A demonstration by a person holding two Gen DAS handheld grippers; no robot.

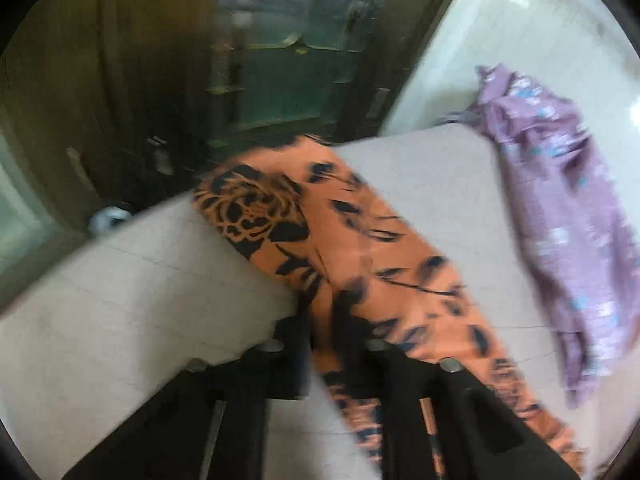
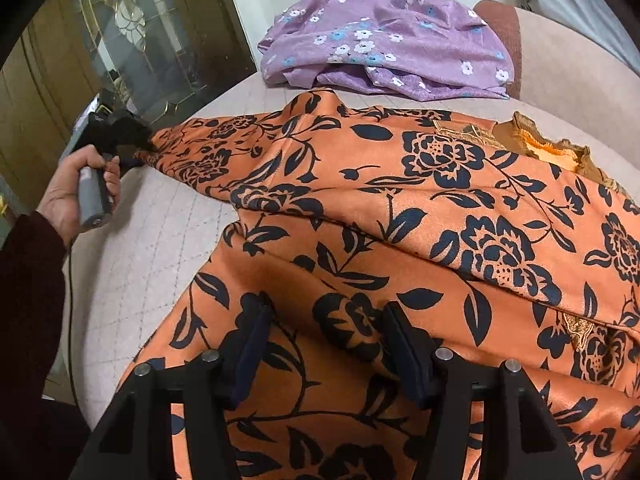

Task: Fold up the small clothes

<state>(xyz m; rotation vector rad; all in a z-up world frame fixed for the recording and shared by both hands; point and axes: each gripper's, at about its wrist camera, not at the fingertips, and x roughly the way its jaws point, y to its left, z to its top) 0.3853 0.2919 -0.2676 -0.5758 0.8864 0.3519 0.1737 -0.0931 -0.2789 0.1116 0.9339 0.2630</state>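
An orange garment with black flower print (image 2: 400, 208) lies spread on the pale quilted surface (image 2: 132, 264). In the right wrist view my left gripper (image 2: 146, 146), held by a hand, is shut on the garment's far left end, a sleeve. In the blurred left wrist view that sleeve (image 1: 352, 248) runs between the left gripper's fingers (image 1: 332, 340). My right gripper (image 2: 328, 320) is open, its fingers hovering just over the garment's near part, holding nothing.
A purple flowered garment (image 2: 384, 44) lies crumpled at the far side; it also shows in the left wrist view (image 1: 568, 216). A glass-panelled wooden door (image 2: 132, 28) stands beyond the left edge. A brown cushion (image 2: 504, 28) sits far right.
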